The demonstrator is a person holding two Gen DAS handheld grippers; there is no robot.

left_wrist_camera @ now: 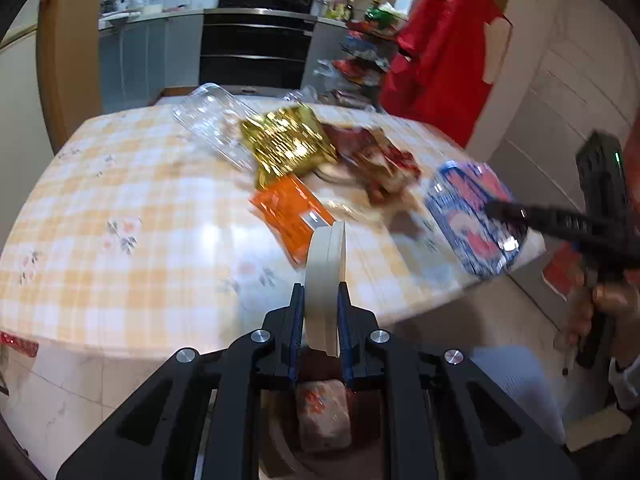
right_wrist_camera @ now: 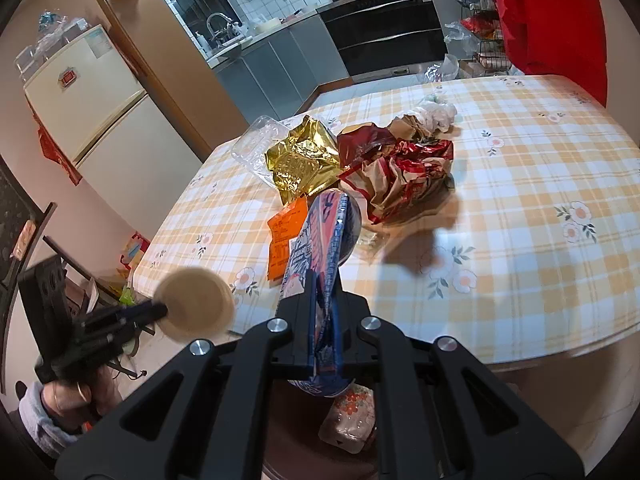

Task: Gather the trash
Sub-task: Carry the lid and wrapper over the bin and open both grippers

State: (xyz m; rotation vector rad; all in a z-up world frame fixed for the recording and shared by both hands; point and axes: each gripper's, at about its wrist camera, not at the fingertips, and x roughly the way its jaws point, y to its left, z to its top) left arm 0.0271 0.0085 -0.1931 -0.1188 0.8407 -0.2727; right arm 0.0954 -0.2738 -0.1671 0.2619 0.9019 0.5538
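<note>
Left gripper: pinching a round cream lid on edge between its blue pads, the disc standing up ahead of the fingers
Right gripper: pressed together on the rim of a blue and pink bowl-shaped container, which juts forward over the table edge
Below both tools: a dark round bin, seemingly, with a floral crumpled packet already in it
Done so far: one packet binned, two items lifted, judging by how things lie
Left on the checked tablecloth, ahead of the fingers: gold foil bag, orange packet, red and brown crumpled wrapper, clear plastic tray, white wad furthest off
Progress: early, most trash not yet collected
Writing: print on the orange packet and the container is too blurred to read; no brand can be made out
</note>
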